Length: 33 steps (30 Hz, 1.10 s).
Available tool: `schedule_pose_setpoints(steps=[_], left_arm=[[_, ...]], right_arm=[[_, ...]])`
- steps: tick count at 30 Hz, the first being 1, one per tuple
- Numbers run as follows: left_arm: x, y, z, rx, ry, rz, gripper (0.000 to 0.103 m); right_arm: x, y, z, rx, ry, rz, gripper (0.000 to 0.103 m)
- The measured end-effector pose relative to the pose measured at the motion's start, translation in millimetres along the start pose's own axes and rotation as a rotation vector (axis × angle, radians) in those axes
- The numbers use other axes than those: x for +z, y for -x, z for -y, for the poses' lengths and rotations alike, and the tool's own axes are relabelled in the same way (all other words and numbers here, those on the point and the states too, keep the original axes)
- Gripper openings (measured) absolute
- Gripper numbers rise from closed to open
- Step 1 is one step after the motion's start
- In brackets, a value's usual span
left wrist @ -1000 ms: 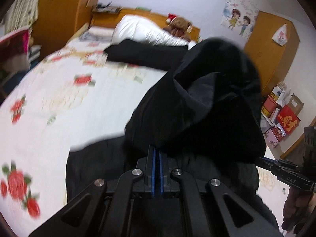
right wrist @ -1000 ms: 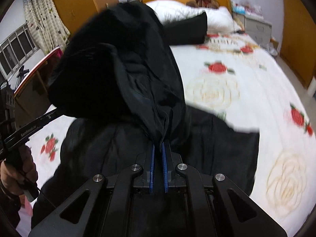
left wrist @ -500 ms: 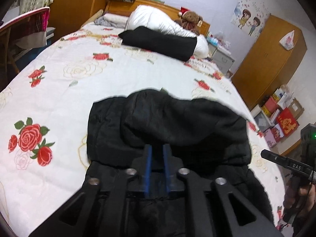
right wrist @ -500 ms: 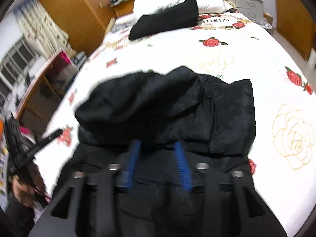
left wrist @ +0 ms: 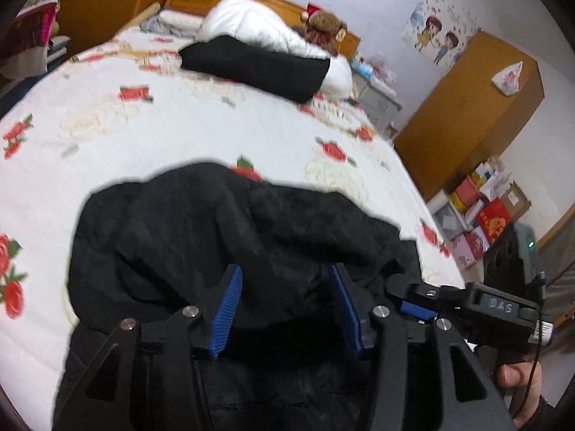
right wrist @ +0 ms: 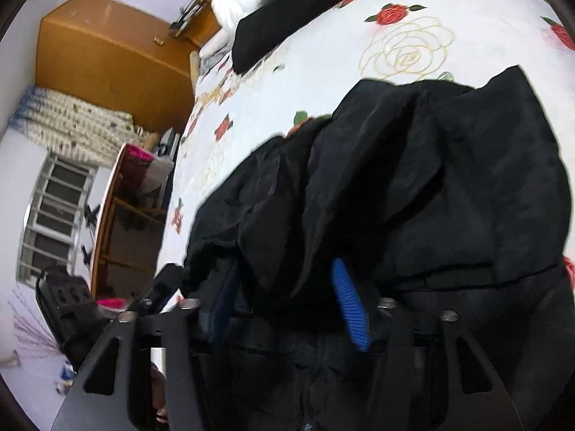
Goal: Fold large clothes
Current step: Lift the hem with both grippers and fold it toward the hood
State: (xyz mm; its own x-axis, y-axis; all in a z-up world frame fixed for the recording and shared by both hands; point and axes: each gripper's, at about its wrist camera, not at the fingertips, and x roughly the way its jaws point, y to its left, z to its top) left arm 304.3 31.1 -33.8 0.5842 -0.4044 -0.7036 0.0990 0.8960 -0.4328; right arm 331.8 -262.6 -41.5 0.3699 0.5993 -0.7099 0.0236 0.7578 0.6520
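Black garment (left wrist: 233, 237) folded over on the rose-print bed (left wrist: 161, 133); both claws over its near edge.

We see the left gripper (left wrist: 285, 309) with its jaws opening, blue pads (left wrist: 226, 309) apart and pressing on nothing, black cloth lying between and beneath them. The right gripper (right wrist: 287, 301) has its jaws closing; a fold of the garment (right wrist: 431, 186) hangs between the pads (right wrist: 350, 309), which do not yet pinch it. Its left pad is partly hidden by cloth and blurred. From the left wrist view the right gripper (left wrist: 413, 305) shows sideways, its body lettered "DAS", its fingertips buried in fabric, a hand (left wrist: 521, 388) cut off below it. Both frames are motion-blurred. We cannot make out garment seams or sleeves. A second black bundle (left wrist: 255, 66) rests against the white pillow (left wrist: 258, 25). Red boxes (left wrist: 492, 219) carry unreadable gold print.
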Motion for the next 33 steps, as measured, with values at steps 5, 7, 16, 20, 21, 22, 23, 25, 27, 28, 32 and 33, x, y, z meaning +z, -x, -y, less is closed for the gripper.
schedule_pose_setpoints(steps=[5, 7, 16, 20, 21, 22, 23, 25, 27, 28, 32, 33], left_arm=[[-33.1, -26.6, -25.3, 0.008, 0.077, -0.1, 0.053], [-43.4, -27.4, -34.7, -0.004, 0.124, -0.119, 0.053], [-42.4, 18.5, -28.6, -0.038, 0.16, -0.001, 0.053], [-30.6, 15.5, -30.1, -0.029, 0.164, 0.014, 0.053], [-27.6, 12.0, -30.7, -0.023, 0.164, 0.013, 0.052], [-25.1, 7.6, -31.0, -0.017, 0.159, 0.011, 0.052], [-23.9, 3.1, -30.4, -0.008, 0.149, 0.01, 0.052], [-24.9, -8.8, -28.1, 0.038, 0.1, 0.004, 0.052], [-31.7, -21.9, -32.7, 0.087, 0.073, -0.029, 0.052], [-36.8, -28.7, -38.5, 0.104, 0.076, -0.05, 0.05], [-52.8, -39.5, -54.1, 0.111, 0.083, -0.063, 0.044], [-54.2, -39.9, -52.7, 0.124, 0.068, -0.062, 0.043]], right_arm=[[-27.4, -18.5, 18.9, -0.043, -0.001, -0.04, 0.001], [-39.2, -21.9, 26.9, -0.038, -0.024, -0.048, 0.001], [-66.5, 1.5, 29.0, -0.084, 0.03, -0.018, 0.0], [-65.0, -8.4, 61.5, -0.146, -0.039, -0.035, 0.0], [-64.3, -9.7, 65.3, -0.139, -0.057, -0.037, 0.0], [-63.1, -10.5, 65.2, -0.139, -0.055, -0.037, 0.0], [-61.7, -11.8, 63.1, -0.147, -0.039, -0.04, 0.0], [-60.4, -15.3, 59.6, -0.153, -0.012, -0.048, 0.0], [-61.9, -18.6, 56.5, -0.147, 0.012, -0.058, 0.0], [-62.5, -21.0, 53.5, -0.155, 0.026, -0.058, 0.0], [-61.4, -25.1, 52.7, -0.139, 0.03, -0.072, 0.004], [-60.3, -23.8, 53.0, -0.128, 0.023, -0.075, 0.005]])
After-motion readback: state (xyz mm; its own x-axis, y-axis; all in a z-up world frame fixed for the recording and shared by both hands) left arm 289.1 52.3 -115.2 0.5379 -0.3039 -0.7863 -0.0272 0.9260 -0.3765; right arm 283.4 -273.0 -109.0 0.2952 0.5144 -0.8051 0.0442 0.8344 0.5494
